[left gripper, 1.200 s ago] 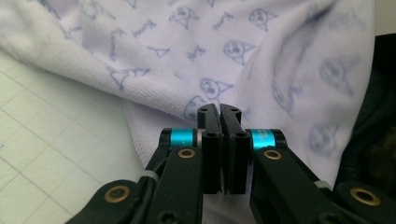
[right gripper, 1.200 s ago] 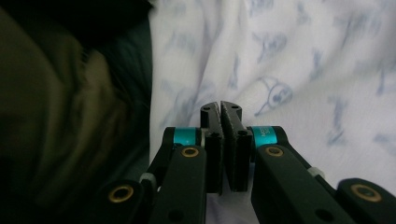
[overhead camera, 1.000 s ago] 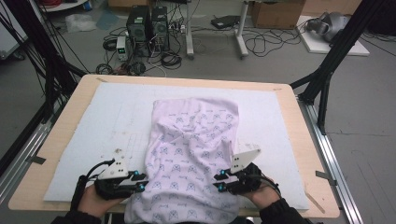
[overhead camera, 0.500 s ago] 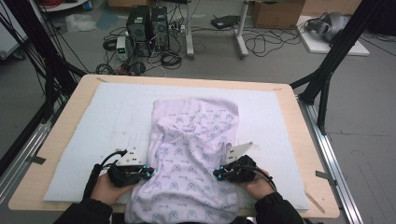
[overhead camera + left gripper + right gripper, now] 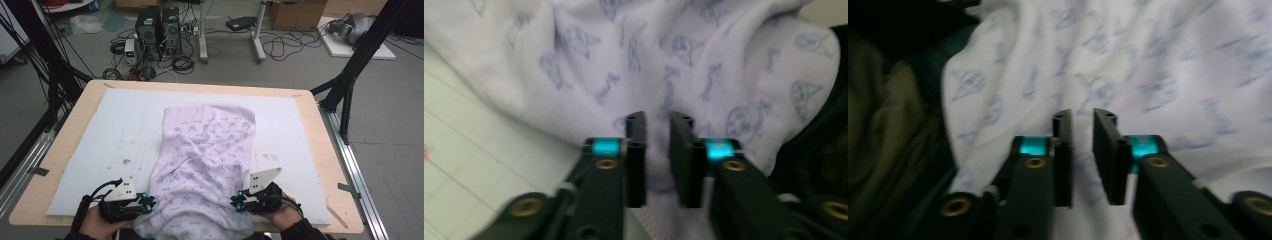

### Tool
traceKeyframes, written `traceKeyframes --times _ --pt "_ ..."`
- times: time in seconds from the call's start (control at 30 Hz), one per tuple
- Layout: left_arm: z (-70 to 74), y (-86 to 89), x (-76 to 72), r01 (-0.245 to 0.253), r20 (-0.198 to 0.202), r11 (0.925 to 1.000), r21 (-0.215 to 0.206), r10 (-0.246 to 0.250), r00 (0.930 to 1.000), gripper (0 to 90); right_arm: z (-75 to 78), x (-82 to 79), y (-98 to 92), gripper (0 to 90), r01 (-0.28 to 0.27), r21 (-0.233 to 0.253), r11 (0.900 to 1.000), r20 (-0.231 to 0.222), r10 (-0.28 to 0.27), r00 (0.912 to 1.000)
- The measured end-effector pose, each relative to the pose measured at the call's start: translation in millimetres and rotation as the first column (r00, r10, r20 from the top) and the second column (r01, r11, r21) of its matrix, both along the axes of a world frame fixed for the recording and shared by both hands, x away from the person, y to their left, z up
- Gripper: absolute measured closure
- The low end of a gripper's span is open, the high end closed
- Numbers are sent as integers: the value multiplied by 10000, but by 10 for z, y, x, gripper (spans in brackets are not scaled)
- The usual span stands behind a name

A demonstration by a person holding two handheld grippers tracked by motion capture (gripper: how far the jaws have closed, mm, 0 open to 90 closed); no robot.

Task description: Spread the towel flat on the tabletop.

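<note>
Both hands come in low at the near edge of the table (image 5: 65, 150), each gripper lying nearly flat and pointing inward at the garment (image 5: 207, 160). This pale lilac cloth with a blue print lies lengthwise down the middle of the white mat (image 5: 100, 135), its near end hanging over the table's front edge between the two hands.

The left gripper (image 5: 148, 202) sits at the garment's left edge near that front corner, the hand wrapped around its body from below. In the left gripper view its jaws stand close together with a fold of the cloth between them (image 5: 657, 150), pinching the fabric.

The right gripper (image 5: 236, 202) mirrors it at the garment's right edge, its grey plate tilted up. In the right gripper view (image 5: 1082, 150) the jaws are likewise drawn in to a narrow slot with cloth in it, gripping the fabric.

Both gripper views are blurred, so the print is smeared. The wrists are cut off by the bottom of the high view, and the garment's hanging end is cut off there too.
</note>
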State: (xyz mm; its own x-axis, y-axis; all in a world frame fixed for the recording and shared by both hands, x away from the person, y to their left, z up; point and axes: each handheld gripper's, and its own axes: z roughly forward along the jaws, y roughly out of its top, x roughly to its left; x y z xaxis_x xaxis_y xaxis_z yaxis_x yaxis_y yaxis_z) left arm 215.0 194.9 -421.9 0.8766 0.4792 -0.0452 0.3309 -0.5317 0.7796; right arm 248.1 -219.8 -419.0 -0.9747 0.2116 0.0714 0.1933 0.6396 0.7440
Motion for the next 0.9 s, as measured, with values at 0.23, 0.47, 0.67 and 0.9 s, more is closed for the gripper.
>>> traceKeyframes --times 0.23,0.47,0.67,0.9 --pt "-65 -90 462 -595 -143 9982 50 596 9981 621 -84 344 68 595 955 -716 9928 317 -934 9951" --pt "-191 -141 538 -340 -421 9982 497 361 9985 850 -217 381 76 869 713 -676 9952 -245 -731 9970" --pt "-172 -62 378 -332 -394 9977 597 356 9986 869 -202 321 55 879 426 -629 9971 -521 -459 9976" --pt "-148 40 2 54 -513 9987 506 -28 9987 872 -171 42 11 879 -154 -549 9984 -616 120 9980"
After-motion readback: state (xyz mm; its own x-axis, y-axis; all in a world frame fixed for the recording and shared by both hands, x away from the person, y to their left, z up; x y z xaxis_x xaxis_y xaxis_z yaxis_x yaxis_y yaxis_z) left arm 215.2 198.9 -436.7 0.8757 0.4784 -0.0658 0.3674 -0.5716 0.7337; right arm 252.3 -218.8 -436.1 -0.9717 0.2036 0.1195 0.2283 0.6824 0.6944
